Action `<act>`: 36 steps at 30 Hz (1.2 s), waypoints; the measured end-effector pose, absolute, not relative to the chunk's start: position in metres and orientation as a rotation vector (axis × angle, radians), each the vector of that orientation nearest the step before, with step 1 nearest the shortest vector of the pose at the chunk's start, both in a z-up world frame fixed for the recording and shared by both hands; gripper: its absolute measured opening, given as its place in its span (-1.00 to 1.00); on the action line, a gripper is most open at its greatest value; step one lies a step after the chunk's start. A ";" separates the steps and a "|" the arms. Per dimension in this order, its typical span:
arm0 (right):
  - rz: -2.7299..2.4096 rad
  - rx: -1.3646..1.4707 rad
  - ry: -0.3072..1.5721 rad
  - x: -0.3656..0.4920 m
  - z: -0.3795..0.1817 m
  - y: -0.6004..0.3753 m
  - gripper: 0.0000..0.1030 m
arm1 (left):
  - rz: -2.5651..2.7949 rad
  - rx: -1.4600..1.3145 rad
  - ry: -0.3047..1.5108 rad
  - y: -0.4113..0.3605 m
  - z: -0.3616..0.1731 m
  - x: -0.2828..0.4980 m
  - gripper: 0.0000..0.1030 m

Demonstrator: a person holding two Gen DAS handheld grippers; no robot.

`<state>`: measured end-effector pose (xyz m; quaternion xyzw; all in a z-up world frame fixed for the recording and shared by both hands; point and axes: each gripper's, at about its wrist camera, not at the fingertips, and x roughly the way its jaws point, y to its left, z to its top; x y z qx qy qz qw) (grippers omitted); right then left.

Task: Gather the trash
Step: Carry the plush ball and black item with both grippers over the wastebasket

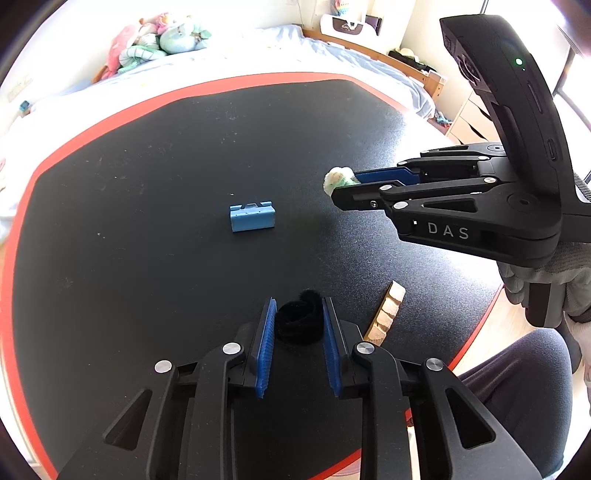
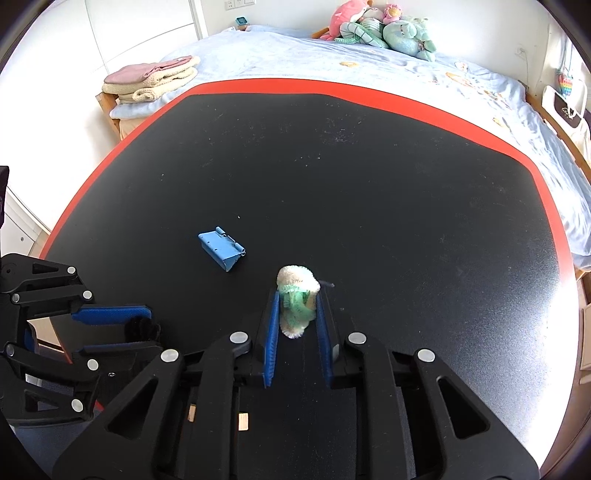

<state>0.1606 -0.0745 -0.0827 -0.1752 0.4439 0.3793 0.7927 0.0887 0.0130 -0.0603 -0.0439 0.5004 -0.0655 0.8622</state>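
A large black table [image 2: 369, 184] with a red border is filling both views, standing beside a bed [image 2: 332, 59] covered in pale blue bedding, with stuffed toys [image 2: 384, 29] piled at its far end and folded blankets [image 2: 151, 81] sitting on one corner. A person, of whom only a gloved hand [image 1: 543, 280] and a dark-clothed knee are showing, is holding a two-finger tool in each hand above the near edge of the table. The right gripper [image 2: 297, 314] is pinching a fuzzy cream-and-green wad [image 2: 297, 295] between its blue pads, the wad standing up and poking out past the fingertips, its long axis running along the fingers. The left gripper [image 1: 299, 321] is clamping a small black fuzzy coil [image 1: 298, 321] in the same way, the coil sitting right at the fingertips and squeezed from both sides. Both tools are pointing steeply down toward the table, the two sitting near each other, left tool to the left of the right one. Out toward the middle of the table, well apart from both grippers, a small blue box-shaped piece [image 1: 252, 218] is lying on its side; it is lying ahead of the left fingers and ahead and to the left of the right fingers, so the left gripper looks the nearer of the two. Just beside the left gripper's right finger, a pale wooden strip [image 1: 386, 312] is lying on the table, its long axis running roughly parallel to the fingers. With both grippers already occupied, the blue piece and the strip appear to be waiting until the held scraps are dropped off; no bin is showing in either view.
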 end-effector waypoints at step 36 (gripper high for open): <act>0.882 -0.303 0.905 -0.045 -0.017 -0.191 -0.64 | -0.172 -0.082 0.932 -0.027 0.011 -0.041 -0.53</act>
